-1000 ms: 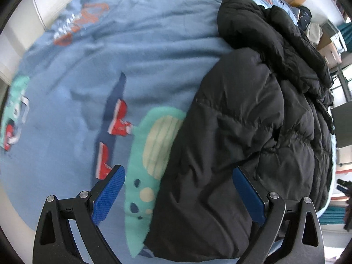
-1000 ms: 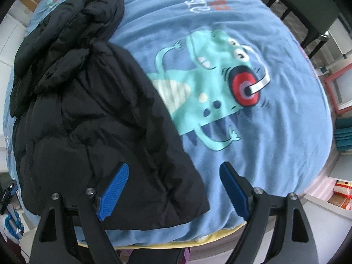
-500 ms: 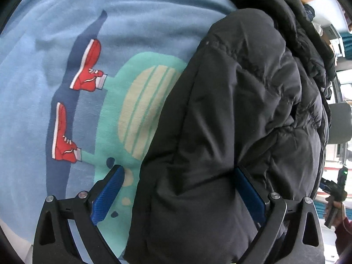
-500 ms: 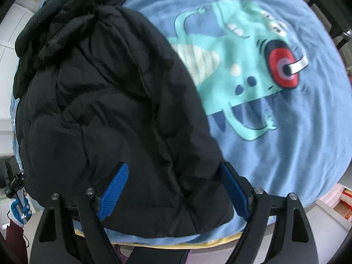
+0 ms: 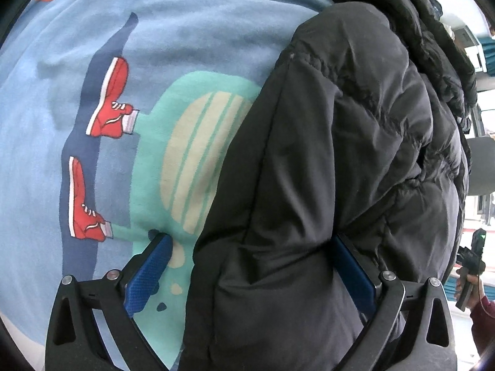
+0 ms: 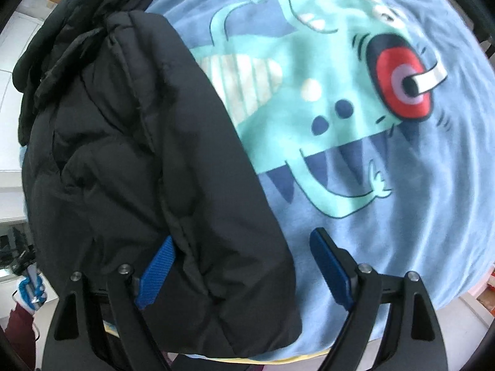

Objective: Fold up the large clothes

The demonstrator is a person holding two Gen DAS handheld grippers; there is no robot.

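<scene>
A blue cartoon-print blanket [image 6: 433,185] lies beneath a black puffer jacket [image 6: 130,154], whose near hem sits between the spread jaws of the left gripper [image 5: 250,266] and right gripper [image 6: 241,262], neither clamped.

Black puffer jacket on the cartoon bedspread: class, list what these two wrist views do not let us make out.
- Left wrist view: the black puffer jacket bulges over the left claw's right-hand pad; contact unclear.
- Right wrist view: the jacket's near hem runs behind the right claw and off the frame's bottom edge.
- Both views: sleeves and zip are buried in folds.
- Right wrist view: the bedspread print is blurred.
</scene>
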